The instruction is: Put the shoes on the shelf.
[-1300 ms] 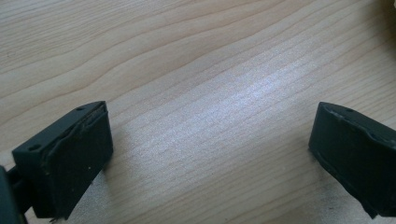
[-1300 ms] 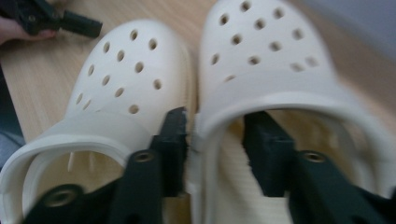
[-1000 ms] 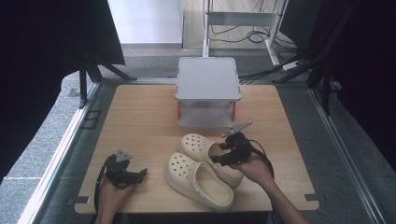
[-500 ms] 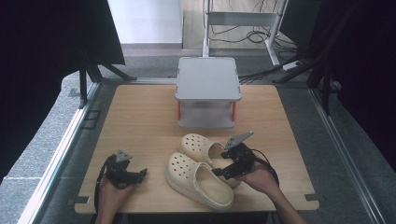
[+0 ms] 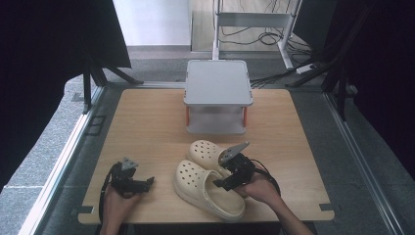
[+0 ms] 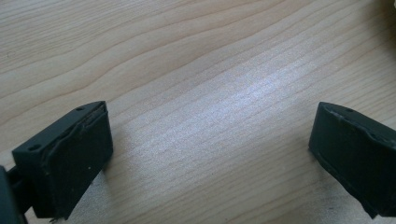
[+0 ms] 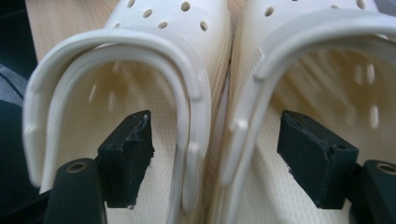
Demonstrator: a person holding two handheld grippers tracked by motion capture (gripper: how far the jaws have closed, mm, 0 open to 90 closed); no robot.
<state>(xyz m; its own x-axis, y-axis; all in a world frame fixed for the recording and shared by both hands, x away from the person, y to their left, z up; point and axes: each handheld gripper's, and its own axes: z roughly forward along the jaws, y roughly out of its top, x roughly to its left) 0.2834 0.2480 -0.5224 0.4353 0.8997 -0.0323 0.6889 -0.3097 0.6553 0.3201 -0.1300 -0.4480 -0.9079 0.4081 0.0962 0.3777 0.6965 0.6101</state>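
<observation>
1. Two cream clogs lie side by side on the wooden bench (image 5: pixel 147 117), and your right gripper (image 5: pixel 221 185) sits right at their heel ends, one jaw inside each shoe.
2. In the right gripper view, the left clog (image 7: pixel 140 70) holds one jaw and the right clog (image 7: pixel 327 70) holds the other; the two touching inner walls stand between the jaws.
3. Your right gripper's jaws have just been closing a little, yet they stand apart, and neither pad presses on the walls.
4. In the high view, the nearer clog (image 5: pixel 205 188) lies just left of your right gripper, while the farther clog (image 5: pixel 208 152) lies just beyond it.
5. Your left gripper (image 5: pixel 142 182) rests low on the bench, well apart from both shoes, which lie off to its right.
6. In the left gripper view, its two jaws are spread wide, with bare wood between them.
7. One grey two-tier stand (image 5: pixel 218 95) with orange legs sits beyond both grippers, past the clogs' toes.
</observation>
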